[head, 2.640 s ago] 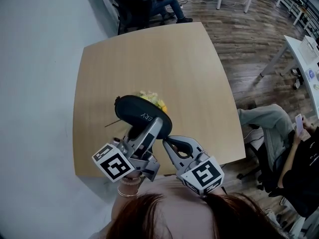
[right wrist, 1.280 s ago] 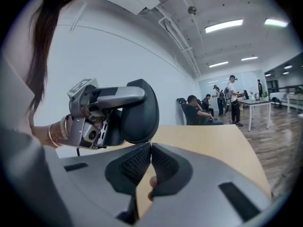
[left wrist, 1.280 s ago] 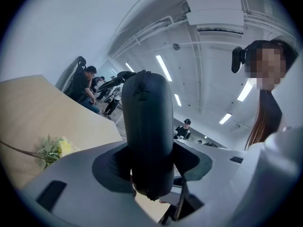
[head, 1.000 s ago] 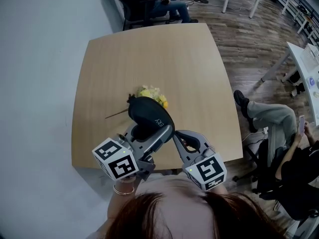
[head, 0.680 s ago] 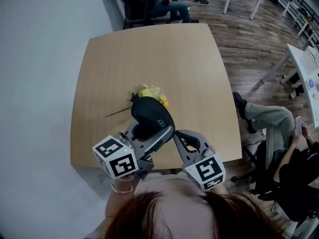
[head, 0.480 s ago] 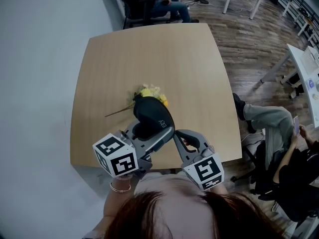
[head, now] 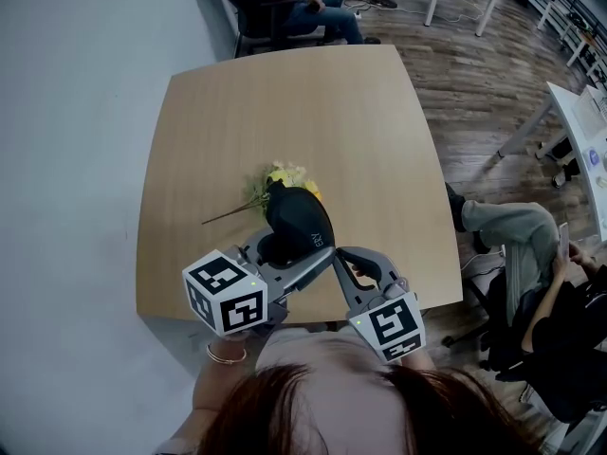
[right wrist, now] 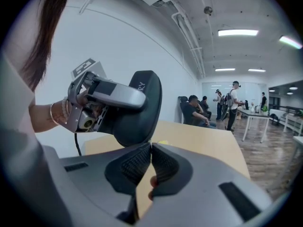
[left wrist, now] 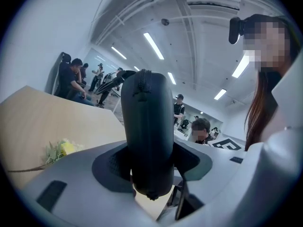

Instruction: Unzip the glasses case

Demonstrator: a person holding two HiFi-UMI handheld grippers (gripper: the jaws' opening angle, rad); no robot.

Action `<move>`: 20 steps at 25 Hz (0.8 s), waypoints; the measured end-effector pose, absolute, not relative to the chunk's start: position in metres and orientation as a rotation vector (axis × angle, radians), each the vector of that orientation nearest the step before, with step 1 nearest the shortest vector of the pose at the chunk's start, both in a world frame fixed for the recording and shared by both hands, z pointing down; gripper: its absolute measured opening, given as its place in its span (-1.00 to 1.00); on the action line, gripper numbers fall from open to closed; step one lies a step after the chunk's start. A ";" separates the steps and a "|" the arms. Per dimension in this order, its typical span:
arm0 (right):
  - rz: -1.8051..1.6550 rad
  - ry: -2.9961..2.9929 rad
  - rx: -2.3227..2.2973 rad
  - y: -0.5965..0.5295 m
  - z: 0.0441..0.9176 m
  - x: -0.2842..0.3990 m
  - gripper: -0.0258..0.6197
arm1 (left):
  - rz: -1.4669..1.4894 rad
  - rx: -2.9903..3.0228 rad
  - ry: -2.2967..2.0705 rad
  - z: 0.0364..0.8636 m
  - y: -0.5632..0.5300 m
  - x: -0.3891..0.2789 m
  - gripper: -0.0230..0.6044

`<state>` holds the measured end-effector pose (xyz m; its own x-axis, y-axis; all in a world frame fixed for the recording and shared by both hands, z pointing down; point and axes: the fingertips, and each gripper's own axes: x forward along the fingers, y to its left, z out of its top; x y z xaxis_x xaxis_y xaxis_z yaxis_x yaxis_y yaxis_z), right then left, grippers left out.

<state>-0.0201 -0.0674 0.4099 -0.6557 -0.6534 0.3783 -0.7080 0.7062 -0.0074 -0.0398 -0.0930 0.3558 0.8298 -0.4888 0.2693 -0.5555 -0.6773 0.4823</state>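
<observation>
Standing on its end in the air, the glasses case (head: 302,224) was above the near part of the table (head: 285,93) and did not touch it. It was dark and still looked closed. Its narrow edge with the zipper seam faced back along the left gripper (head: 285,254). The jaws of this gripper were clamped on the two broad sides of the case, near its lower end. I think it was held so for two reasons: the seam stayed free, and the other tool could reach it from the side.

The right gripper (head: 337,256) was just beside the case, with its tips at the lower edge. Its jaws were together. In the right gripper view they met directly under the case (right wrist: 135,112), but I could not tell if the zipper pull was pinched between them.

Both grippers pointed forward and a little down, and they came together like a letter V in front of the person. The marker cubes (head: 226,292) were nearest to the person's body. The left wrist wore a bracelet (head: 228,354).

On the table behind the case lay some yellow flowers (head: 283,173) with a thin stem, and nothing touched them.
</observation>
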 end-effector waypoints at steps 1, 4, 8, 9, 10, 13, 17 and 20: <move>0.215 -2.564 1.063 -0.067 0.410 -0.020 -0.86 | 0.170 2.449 -0.761 0.357 -0.092 -0.039 -0.13; 0.201 -2.557 1.062 -0.067 0.412 -0.018 -0.86 | 0.198 2.451 -0.750 0.360 -0.091 -0.036 -0.13; 0.187 -2.545 1.061 -0.068 0.413 -0.016 -0.86 | 0.232 2.453 -0.733 0.363 -0.091 -0.033 -0.13; 0.183 -2.542 1.062 -0.068 0.413 -0.016 -0.86 | 0.244 2.453 -0.728 0.363 -0.091 -0.033 -0.13; 0.179 -2.538 1.062 -0.069 0.413 -0.016 -0.86 | 0.256 2.455 -0.723 0.365 -0.091 -0.033 -0.13; 0.168 -2.528 1.063 -0.072 0.416 -0.017 -0.86 | 0.286 2.460 -0.710 0.369 -0.092 -0.033 -0.13; 0.168 -2.521 1.062 -0.073 0.419 -0.019 -0.86 | 0.307 2.454 -0.700 0.373 -0.093 -0.035 -0.13; 0.167 -2.519 1.061 -0.072 0.418 -0.017 -0.86 | 0.331 2.451 -0.698 0.374 -0.090 -0.033 -0.13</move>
<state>-0.0172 -0.0717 0.4177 -0.6318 -0.6603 0.4059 -0.7081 0.7047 0.0442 -0.0329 -0.0902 0.3743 0.8338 -0.4070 0.3730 -0.5463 -0.7055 0.4514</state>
